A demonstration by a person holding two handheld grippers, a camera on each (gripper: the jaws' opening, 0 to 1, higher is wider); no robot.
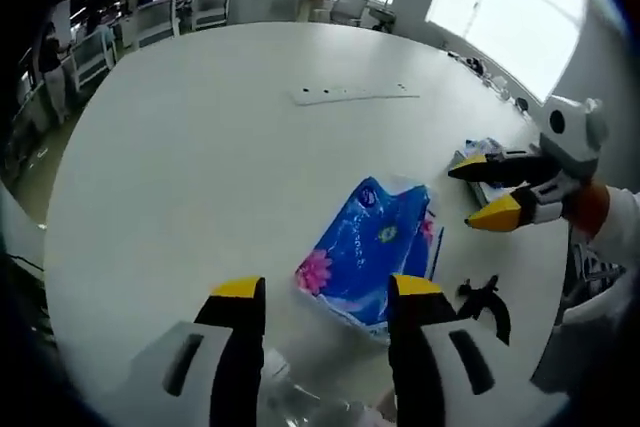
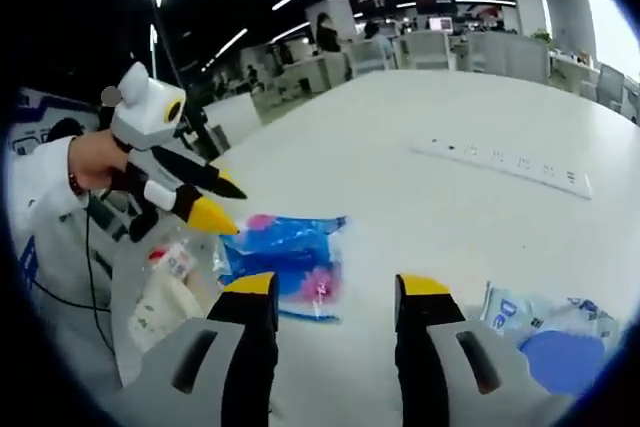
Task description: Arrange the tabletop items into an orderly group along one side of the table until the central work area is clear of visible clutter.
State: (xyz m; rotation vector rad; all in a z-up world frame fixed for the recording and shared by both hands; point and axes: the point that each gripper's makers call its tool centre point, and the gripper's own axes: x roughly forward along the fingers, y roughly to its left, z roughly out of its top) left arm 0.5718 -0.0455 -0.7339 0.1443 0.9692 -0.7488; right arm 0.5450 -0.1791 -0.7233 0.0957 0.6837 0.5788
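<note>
In the left gripper view, the left gripper (image 1: 328,299) stands nearest, its yellow-tipped fingers (image 1: 240,292) set wide apart with nothing between them. Below them, at the bottom edge, lies a clear crinkled plastic wrapper (image 1: 290,402). Just ahead of the fingers, a blue tissue pack (image 1: 372,247) with a pink flower print lies flat on the white table (image 1: 200,147), tilted across the view. A black binder clip (image 1: 487,303) sits just beside the pack, toward the table edge. Beyond it, the right gripper (image 1: 482,190) enters from the right, held by a hand, its fingers spread wide and empty above a second blue-and-white pack (image 1: 480,151). A flush power strip (image 1: 355,94) lies well apart, near the table centre. In the right gripper view, the right gripper (image 2: 336,289) shows its fingers wide and empty; the tissue pack (image 2: 290,262) lies just ahead on the left, and a pale blue pack (image 2: 545,332) lies near the right finger. A clear bag with white contents (image 2: 165,292) rests at the table edge.
</note>
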